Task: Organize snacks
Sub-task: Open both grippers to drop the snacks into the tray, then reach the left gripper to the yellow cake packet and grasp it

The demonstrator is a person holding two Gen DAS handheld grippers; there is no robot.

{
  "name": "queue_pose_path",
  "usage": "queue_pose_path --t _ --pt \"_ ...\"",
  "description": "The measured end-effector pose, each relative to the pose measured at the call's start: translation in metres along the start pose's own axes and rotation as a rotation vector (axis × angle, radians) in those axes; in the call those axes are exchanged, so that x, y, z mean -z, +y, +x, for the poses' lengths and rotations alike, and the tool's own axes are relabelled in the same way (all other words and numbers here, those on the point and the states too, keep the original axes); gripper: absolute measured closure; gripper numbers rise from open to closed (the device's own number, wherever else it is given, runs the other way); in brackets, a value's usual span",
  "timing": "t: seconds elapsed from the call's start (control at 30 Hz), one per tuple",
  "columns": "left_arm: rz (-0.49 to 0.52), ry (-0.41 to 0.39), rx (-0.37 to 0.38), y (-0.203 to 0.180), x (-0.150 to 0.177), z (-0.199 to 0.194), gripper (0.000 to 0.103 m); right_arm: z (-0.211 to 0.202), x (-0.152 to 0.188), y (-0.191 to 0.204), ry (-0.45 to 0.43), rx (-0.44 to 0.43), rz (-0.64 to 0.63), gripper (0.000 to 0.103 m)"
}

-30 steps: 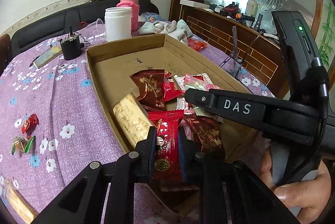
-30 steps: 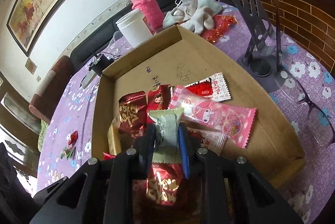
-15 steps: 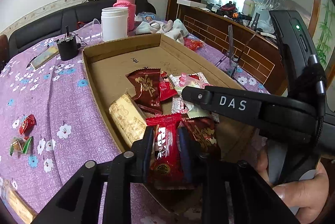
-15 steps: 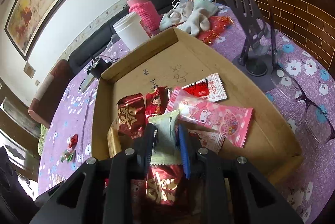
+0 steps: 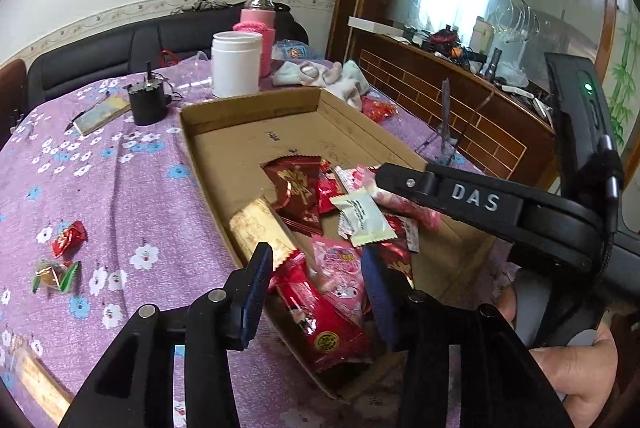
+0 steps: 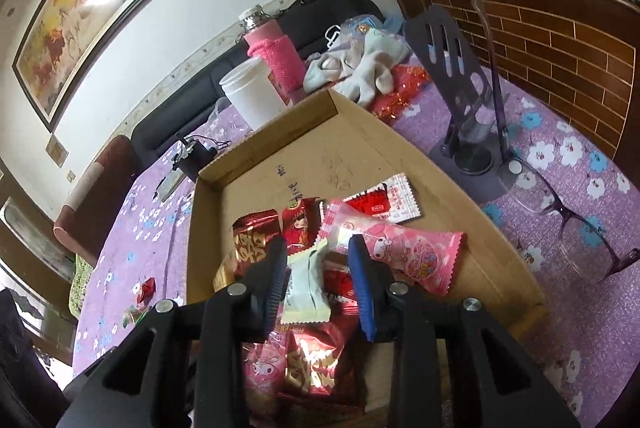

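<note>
A cardboard box (image 5: pixel 248 132) on the purple flowered tablecloth holds several snack packets. My left gripper (image 5: pixel 318 278) is open over the box's near corner, and a red packet (image 5: pixel 320 316) lies loose between its fingers. My right gripper (image 6: pixel 318 270) is open above the box (image 6: pixel 360 136), and a pale green packet (image 6: pixel 306 288) lies loose below it; that packet also shows in the left wrist view (image 5: pixel 362 214). A long pink packet (image 6: pixel 396 248) lies to the right. Two small candies (image 5: pixel 60 256) lie on the cloth left of the box.
A white jar (image 5: pixel 236 64), a pink bottle (image 5: pixel 258 28) and a black cup (image 5: pixel 148 102) stand beyond the box. A phone stand (image 6: pixel 456 76) and glasses (image 6: pixel 560 204) sit to its right. Crumpled cloth (image 6: pixel 356 60) lies at the far end.
Both grippers have opened. The left let go of the red packet and the right let go of the pale green packet; both packets now lie in the box.
</note>
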State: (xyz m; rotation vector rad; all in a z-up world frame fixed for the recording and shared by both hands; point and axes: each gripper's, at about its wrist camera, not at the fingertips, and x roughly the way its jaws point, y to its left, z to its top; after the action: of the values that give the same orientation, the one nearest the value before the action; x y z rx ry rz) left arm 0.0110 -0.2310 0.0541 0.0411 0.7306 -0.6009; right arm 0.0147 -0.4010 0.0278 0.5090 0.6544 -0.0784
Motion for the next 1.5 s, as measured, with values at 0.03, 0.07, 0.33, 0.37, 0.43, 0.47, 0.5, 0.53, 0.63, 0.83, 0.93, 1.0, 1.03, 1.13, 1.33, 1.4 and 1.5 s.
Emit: queue_pose_path --t 0.03,0.07,0.33,0.37,0.43,0.47,0.5,0.53,0.63,0.83,0.93,1.0,1.03,1.13,1.33,1.4,1.5 --pt "-0.008 -0.006 -0.008 0.002 0.0 -0.001 0.055 0.0 0.0 0.002 0.001 -0.003 -0.003 0.07" --pt "-0.012 -0.009 -0.013 0.003 -0.001 -0.001 0.055 0.0 0.001 0.003 0.002 -0.008 -0.005 0.07" --pt "-0.04 -0.029 -0.048 0.013 -0.003 -0.007 0.055 -0.006 0.003 0.015 -0.014 -0.026 -0.051 0.07" --pt "-0.043 -0.035 -0.053 0.014 -0.004 -0.008 0.055 -0.005 0.003 0.017 -0.014 -0.027 -0.057 0.07" --pt "-0.052 -0.039 -0.059 0.017 -0.004 -0.008 0.055 -0.004 0.004 0.02 -0.01 -0.032 -0.066 0.07" --pt "-0.058 -0.037 -0.059 0.018 -0.005 -0.008 0.055 -0.004 0.004 0.021 -0.007 -0.035 -0.069 0.07" --pt "-0.063 -0.034 -0.059 0.019 -0.005 -0.008 0.055 -0.004 0.005 0.022 -0.007 -0.037 -0.07 0.07" --pt "-0.067 -0.031 -0.06 0.02 -0.005 -0.007 0.055 -0.004 0.005 0.023 -0.007 -0.039 -0.071 0.07" --pt "-0.073 -0.028 -0.071 0.022 -0.005 -0.007 0.055 -0.005 0.005 0.023 -0.012 -0.045 -0.074 0.07" --pt "-0.112 -0.05 -0.137 0.035 -0.012 -0.02 0.055 -0.009 0.006 0.025 -0.024 -0.054 -0.078 0.07" --pt "-0.152 -0.048 -0.168 0.049 -0.013 -0.035 0.055 -0.01 0.008 0.028 -0.02 -0.07 -0.088 0.07" --pt "-0.177 -0.028 -0.172 0.058 -0.011 -0.044 0.051 -0.011 0.009 0.032 -0.022 -0.078 -0.102 0.07" --pt "-0.187 -0.016 -0.161 0.064 -0.01 -0.05 0.051 -0.011 0.01 0.034 -0.024 -0.085 -0.109 0.07" --pt "-0.193 0.022 -0.161 0.082 -0.002 -0.069 0.049 -0.011 0.012 0.038 -0.015 -0.1 -0.114 0.07" --pt "-0.249 0.139 -0.163 0.145 0.026 -0.089 0.048 -0.011 0.017 0.043 -0.002 -0.121 -0.115 0.068" --pt "-0.265 0.174 -0.172 0.161 0.033 -0.086 0.048 -0.012 0.018 0.045 -0.003 -0.123 -0.122 0.065" --pt "-0.289 0.214 -0.206 0.183 0.039 -0.081 0.048 -0.01 0.02 0.049 0.0 -0.119 -0.139 0.065"
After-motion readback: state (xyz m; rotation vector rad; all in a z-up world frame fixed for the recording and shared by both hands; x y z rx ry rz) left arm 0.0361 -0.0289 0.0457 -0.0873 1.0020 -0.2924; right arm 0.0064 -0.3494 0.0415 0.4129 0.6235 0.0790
